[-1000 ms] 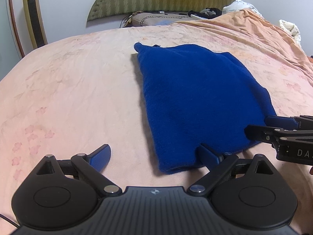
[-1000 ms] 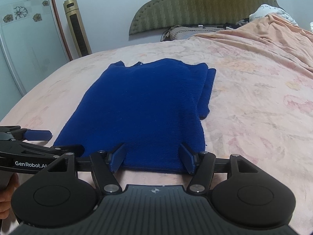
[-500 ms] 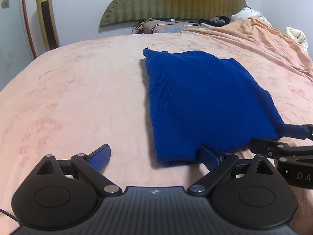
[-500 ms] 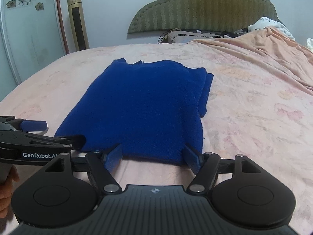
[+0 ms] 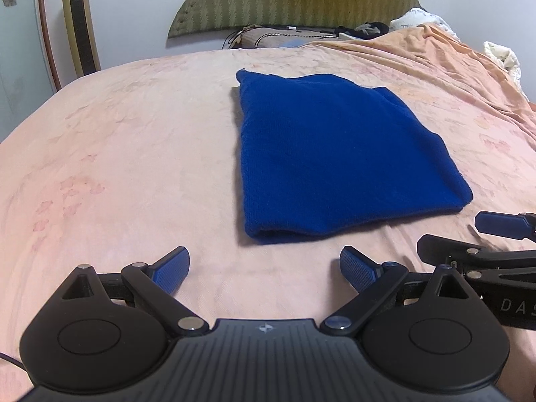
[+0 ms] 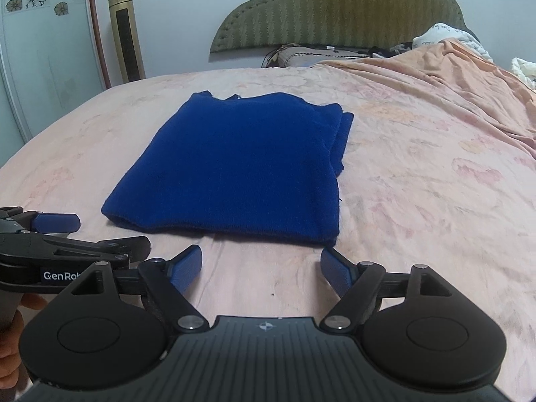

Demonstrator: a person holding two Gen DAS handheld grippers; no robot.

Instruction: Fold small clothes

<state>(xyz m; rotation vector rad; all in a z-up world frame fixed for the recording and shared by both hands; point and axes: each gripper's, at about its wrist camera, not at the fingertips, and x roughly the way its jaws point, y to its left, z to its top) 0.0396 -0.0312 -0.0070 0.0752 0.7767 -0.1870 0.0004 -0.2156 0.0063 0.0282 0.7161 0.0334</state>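
Note:
A dark blue knitted garment [image 5: 335, 160] [image 6: 241, 167] lies folded into a flat rectangle on the pink bed sheet [image 5: 134, 167], with a narrow folded strip showing along its right side in the right wrist view. My left gripper [image 5: 264, 258] is open just short of the garment's near edge, over bare sheet. My right gripper [image 6: 262, 254] sits beside it, its jaws opening, also short of that edge. Neither has anything between its fingers. Each gripper also appears at the edge of the other's view.
An orange blanket [image 5: 452, 67] is bunched along the bed's right side. A green headboard [image 6: 335, 6] and pillows stand at the far end, and a gold tower fan [image 6: 125, 30] by the wall at left. A person's hand [image 6: 10, 351] holds the left gripper's handle.
Both grippers have drawn back from the garment's near edge, where their fingers were. The right gripper's jaws have spread wider. The garment stays flat on the sheet.

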